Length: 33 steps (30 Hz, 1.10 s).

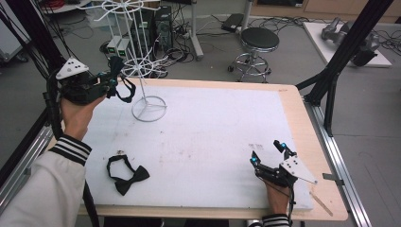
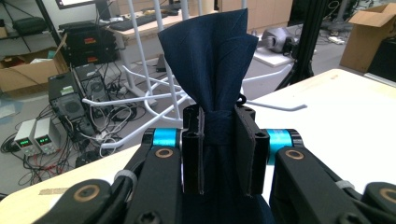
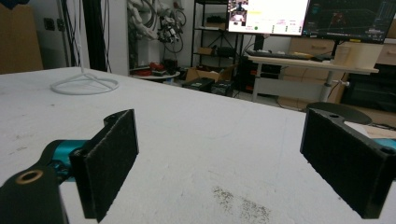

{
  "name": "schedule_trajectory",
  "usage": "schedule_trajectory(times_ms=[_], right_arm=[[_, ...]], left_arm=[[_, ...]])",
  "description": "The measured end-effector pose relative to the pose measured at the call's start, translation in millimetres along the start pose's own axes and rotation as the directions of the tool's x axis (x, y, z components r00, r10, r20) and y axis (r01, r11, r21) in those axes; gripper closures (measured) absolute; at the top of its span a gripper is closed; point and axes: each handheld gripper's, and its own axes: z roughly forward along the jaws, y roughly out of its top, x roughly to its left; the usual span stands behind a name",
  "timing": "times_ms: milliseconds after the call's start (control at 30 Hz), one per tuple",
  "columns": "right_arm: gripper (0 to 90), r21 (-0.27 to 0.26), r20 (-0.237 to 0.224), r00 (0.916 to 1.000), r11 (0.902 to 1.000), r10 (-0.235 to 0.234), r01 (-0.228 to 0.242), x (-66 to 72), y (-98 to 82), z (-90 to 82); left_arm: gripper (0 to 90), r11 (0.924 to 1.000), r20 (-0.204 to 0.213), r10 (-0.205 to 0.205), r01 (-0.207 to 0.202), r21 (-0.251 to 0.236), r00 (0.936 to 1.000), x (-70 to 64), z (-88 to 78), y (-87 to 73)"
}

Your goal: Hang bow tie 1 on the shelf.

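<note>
High cam overhead; gripper cams close, both see stand (image 1: 144, 71).

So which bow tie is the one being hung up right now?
Start at the white wire stand at the table's far left. Just left of it, the left tool is raised, shut on a dark blue bow tie. The other bow tie lies flat near the front edge, untouched.

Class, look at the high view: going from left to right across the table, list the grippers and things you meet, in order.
left gripper shut on a dark bow tie → black bow tie lying on the mat → white wire stand → right gripper, jaws open
</note>
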Motion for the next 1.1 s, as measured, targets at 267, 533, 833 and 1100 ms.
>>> schedule_trajectory(times_ms=[267, 533, 833, 1100], right_arm=[[10.8, -0.006, 0.000, 1.0000, 1.0000, -0.008, 0.008, -0.9, 0.1, 0.4], [10.8, -0.003, 0.002, 1.0000, 1.0000, -0.002, 0.002, -0.7, 0.0, 0.2], [10.7, -0.003, 0.002, 1.0000, 1.0000, -0.003, 0.003, -0.8, 0.0, 0.2], [10.8, -0.006, 0.000, 1.0000, 0.9999, -0.008, 0.008, -1.0, 0.0, 0.4]], left_arm=[[74.0, 0.9996, -0.013, -0.006, 0.006, 0.027, 0.9999, 5.4, 6.0, 4.2], [74.0, 0.9993, -0.016, 0.001, 0.000, 0.037, 0.9999, 5.2, 11.7, 7.8], [74.0, 0.9988, 0.020, 0.022, -0.023, 0.044, 0.9996, -5.1, 13.3, 9.9], [73.9, 0.9983, 0.004, 0.034, -0.035, 0.048, 0.9994, -6.5, 13.1, 12.6]])
